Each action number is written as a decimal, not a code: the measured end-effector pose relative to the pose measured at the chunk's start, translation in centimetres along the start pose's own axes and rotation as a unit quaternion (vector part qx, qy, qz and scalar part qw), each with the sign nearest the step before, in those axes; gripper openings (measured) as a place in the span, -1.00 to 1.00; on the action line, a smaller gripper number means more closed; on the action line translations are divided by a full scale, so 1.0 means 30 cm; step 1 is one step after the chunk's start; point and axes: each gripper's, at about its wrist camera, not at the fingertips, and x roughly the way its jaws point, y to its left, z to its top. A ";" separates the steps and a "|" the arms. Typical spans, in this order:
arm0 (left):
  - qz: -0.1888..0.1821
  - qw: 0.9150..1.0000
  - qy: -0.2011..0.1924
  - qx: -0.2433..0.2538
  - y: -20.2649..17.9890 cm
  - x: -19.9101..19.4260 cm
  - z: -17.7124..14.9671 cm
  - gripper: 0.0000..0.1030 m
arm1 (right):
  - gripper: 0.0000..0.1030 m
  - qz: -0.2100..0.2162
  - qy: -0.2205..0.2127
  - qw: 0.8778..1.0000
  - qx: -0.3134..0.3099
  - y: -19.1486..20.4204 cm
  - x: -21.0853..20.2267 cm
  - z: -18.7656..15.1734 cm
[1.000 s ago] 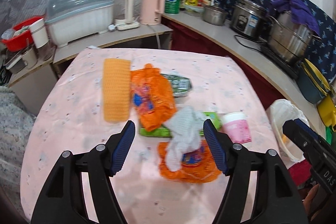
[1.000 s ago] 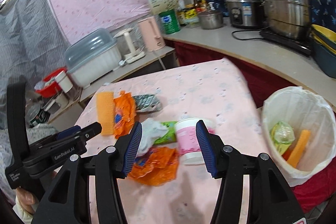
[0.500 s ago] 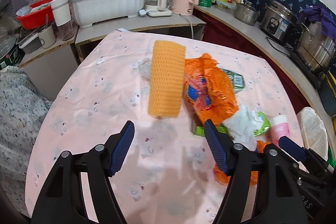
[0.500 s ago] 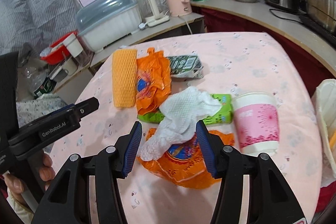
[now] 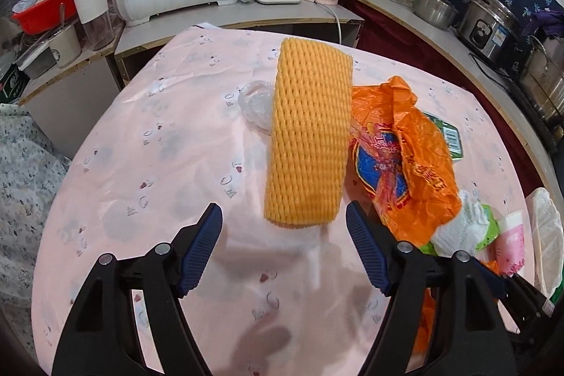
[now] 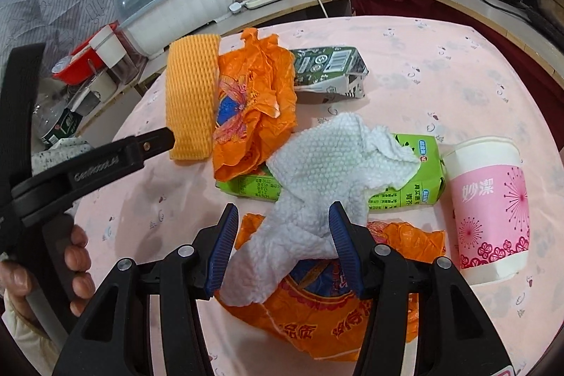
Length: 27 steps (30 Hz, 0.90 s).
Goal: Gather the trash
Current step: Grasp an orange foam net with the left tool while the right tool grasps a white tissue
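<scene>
white paper towel (image 6: pixel 328 171) between gaping right gripper (image 6: pixel 283 242) fingers, seemingly ungripped, left gripper (image 5: pixel 283 247) wide, empty, facing foam sleeve (image 5: pixel 310 136)

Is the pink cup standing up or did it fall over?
Standing up. In the right wrist view the pink cup sits on its base on the table, white rim on top, beside the green carton.

Around the white paper towel (image 6: pixel 328 171) we lose much: it covers the middle of the green carton (image 6: pixel 409 171) behind it and the top of the orange bag (image 6: pixel 338 309) beneath it, while the bin (image 5: pixel 546 235) to its right is cut off by the frame edge.
</scene>
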 end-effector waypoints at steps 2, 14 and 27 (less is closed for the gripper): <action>-0.002 1.000 0.004 -0.001 -0.004 0.034 0.010 0.34 | 0.01 0.001 0.005 1.000 0.005 -0.011 0.013 -0.003; -0.018 1.000 0.019 0.007 -0.042 0.104 0.025 -0.53 | -0.54 0.011 0.007 1.000 0.008 -0.029 0.023 -0.002; -0.027 0.999 -0.034 0.011 -0.098 -0.120 0.010 -0.61 | -0.82 0.018 -0.064 0.998 0.008 -0.049 -0.186 0.030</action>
